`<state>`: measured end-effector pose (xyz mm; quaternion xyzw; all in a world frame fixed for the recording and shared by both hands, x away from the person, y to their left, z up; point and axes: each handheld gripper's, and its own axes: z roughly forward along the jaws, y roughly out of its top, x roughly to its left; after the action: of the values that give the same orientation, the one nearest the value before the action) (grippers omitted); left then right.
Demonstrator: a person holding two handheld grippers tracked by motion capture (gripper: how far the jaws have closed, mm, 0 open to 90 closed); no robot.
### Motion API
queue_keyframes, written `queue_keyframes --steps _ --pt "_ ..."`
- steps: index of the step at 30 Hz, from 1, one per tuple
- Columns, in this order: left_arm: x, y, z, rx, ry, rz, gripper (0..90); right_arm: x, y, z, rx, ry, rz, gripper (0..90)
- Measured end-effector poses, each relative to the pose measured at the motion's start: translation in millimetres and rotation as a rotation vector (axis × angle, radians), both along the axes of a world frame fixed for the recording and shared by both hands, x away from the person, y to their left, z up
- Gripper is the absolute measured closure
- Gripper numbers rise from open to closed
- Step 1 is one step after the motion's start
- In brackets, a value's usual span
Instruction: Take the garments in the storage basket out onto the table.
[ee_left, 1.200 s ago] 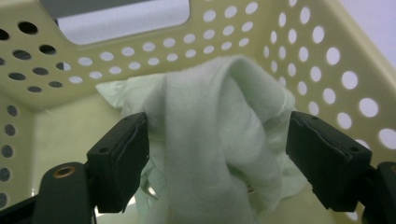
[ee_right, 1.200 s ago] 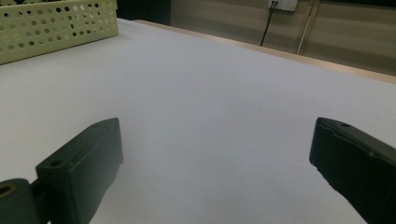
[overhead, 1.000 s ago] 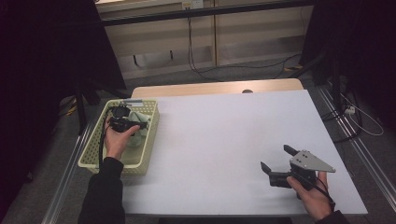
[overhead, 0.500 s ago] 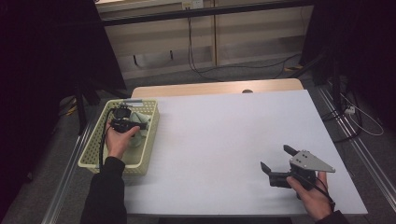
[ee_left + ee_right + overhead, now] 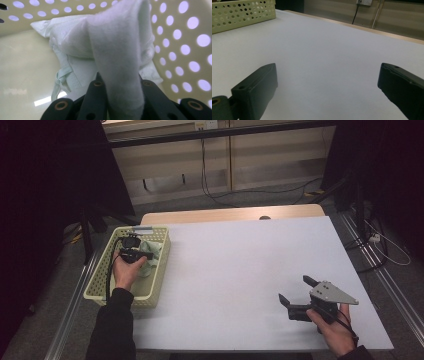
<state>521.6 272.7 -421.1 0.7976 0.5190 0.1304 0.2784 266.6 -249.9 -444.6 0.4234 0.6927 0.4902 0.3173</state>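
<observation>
- Nearest the person, the right gripper (image 5: 296,301) rests low over the white table (image 5: 240,270) at the near right corner. Its jaws stand wide apart with nothing between them; it has no part in the work at present.
- Further left, the left gripper (image 5: 142,254) reaches into the pale perforated basket (image 5: 100,285) at the table's left edge. Its jaws have just been closing and now pinch a raised fold of the pale green cloth (image 5: 120,62).
- The rest of the cloth lies crumpled on the basket floor against the far perforated wall.
- Judgement: the grasp looks secured; lifting the cloth out and laying it on the table remain, none of it begun.
- Beyond the table: a wooden strip (image 5: 225,214), then wall panels and trailing cables.
</observation>
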Motion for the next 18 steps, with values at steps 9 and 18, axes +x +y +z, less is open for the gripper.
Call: queue_keyframes --steps 9,18 --pt "-6.4 -0.8 9.2 -0.039 -0.054 0.011 84.2 0.5 -0.1 -0.4 0.004 0.003 -0.001 1.8" --pt "-14.3 2.1 20.0 -0.054 -0.113 0.015 84.4 0.3 0.0 -0.2 0.002 0.002 -0.003 1.8"
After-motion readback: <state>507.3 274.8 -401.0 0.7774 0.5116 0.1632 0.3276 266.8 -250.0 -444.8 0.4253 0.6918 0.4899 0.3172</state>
